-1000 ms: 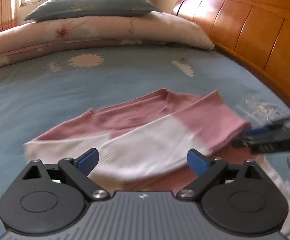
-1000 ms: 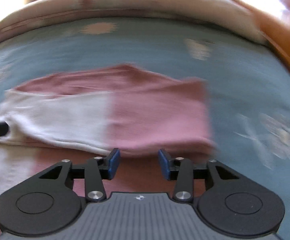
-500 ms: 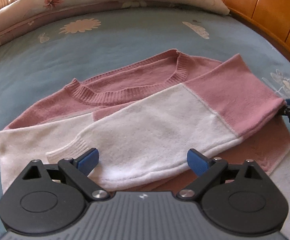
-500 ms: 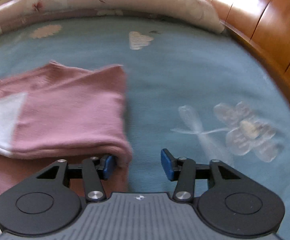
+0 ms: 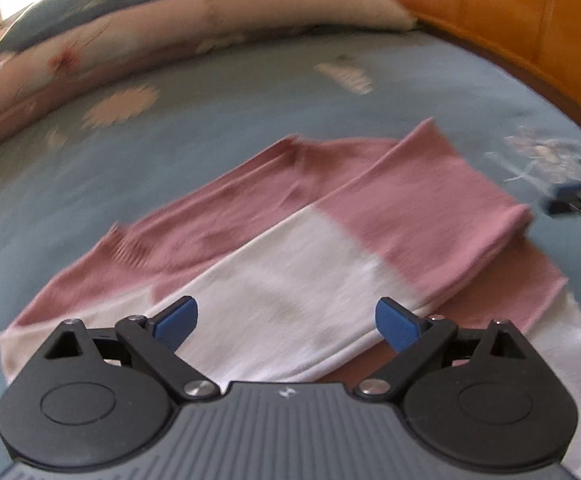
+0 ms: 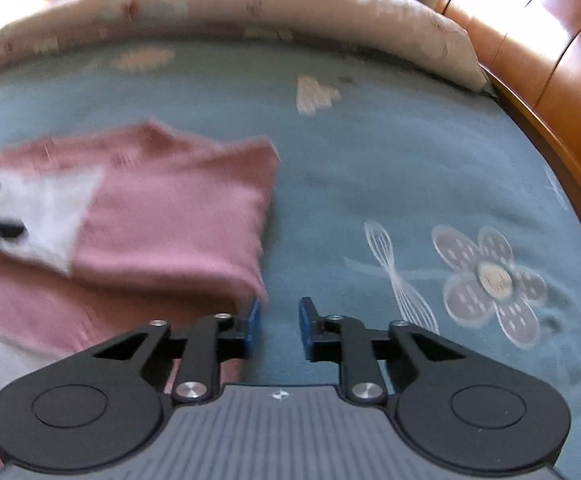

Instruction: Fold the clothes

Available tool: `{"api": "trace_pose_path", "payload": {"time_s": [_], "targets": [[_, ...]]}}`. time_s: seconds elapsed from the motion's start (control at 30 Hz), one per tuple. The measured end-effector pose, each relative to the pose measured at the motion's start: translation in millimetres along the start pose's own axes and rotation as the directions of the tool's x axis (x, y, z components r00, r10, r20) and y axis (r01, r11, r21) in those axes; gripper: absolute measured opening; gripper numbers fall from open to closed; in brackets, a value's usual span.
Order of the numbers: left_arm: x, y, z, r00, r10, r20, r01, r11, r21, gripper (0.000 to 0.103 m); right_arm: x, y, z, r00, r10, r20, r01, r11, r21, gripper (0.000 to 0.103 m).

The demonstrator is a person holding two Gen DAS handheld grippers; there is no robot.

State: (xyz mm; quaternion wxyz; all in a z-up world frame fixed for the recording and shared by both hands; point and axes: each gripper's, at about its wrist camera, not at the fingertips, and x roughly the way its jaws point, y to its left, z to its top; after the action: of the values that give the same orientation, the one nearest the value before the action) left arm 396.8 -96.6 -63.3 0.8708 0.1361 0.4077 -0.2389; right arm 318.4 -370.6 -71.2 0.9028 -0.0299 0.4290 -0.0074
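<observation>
We see the pink-and-white sweater (image 5: 298, 264) blurred, sleeve folded across, on the bed (image 5: 218, 128); left fingers (image 5: 396, 324) wide apart over it; right fingers (image 6: 252, 322) closing, nothing between, sweater just left.

Place: you are working in a home bedroom.
Bed: a blue-grey bedspread with woven flower patterns (image 6: 410, 168) covers the bed under your view.
Headboard: a glossy orange-brown panelled wooden headboard (image 6: 538, 60) runs along the right.
Bedding: a long rolled cream floral quilt (image 5: 210, 36) lies across the far side, with a grey-blue pillow (image 5: 122, 4) on top.
Window: bright daylight enters at the far left behind the pillow.
</observation>
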Motion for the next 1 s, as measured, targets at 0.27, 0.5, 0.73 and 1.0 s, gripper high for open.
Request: {"api": "trace_pose_path", "payload": {"time_s": [0.27,0.5,0.73,1.0], "targets": [[16.4,-27.2,9.2,0.999,-0.043,0.000,0.043,0.999,0.014,0.096,62.8,27.6,31.3,0.997,0.078,0.017,-0.075,0.988,-0.138,0.017],[22.7,-52.3,15.8,0.993,-0.115,0.024,0.112,0.989,0.100,0.096,58.0,0.2,36.1,0.995,0.099,-0.004,-0.099,0.994,-0.038,0.017],[40.1,-81.1,23.0,0.979,-0.200,0.040,0.187,0.960,0.209,0.096,72.1,6.3,84.3,0.991,0.115,0.071,-0.111,0.992,-0.058,0.017],[56.0,-81.3,15.8,0.973,-0.232,0.007,0.227,0.955,0.193,0.096,119.8,-0.3,76.0,1.000,0.026,-0.013,-0.027,0.993,-0.112,0.016]]}}
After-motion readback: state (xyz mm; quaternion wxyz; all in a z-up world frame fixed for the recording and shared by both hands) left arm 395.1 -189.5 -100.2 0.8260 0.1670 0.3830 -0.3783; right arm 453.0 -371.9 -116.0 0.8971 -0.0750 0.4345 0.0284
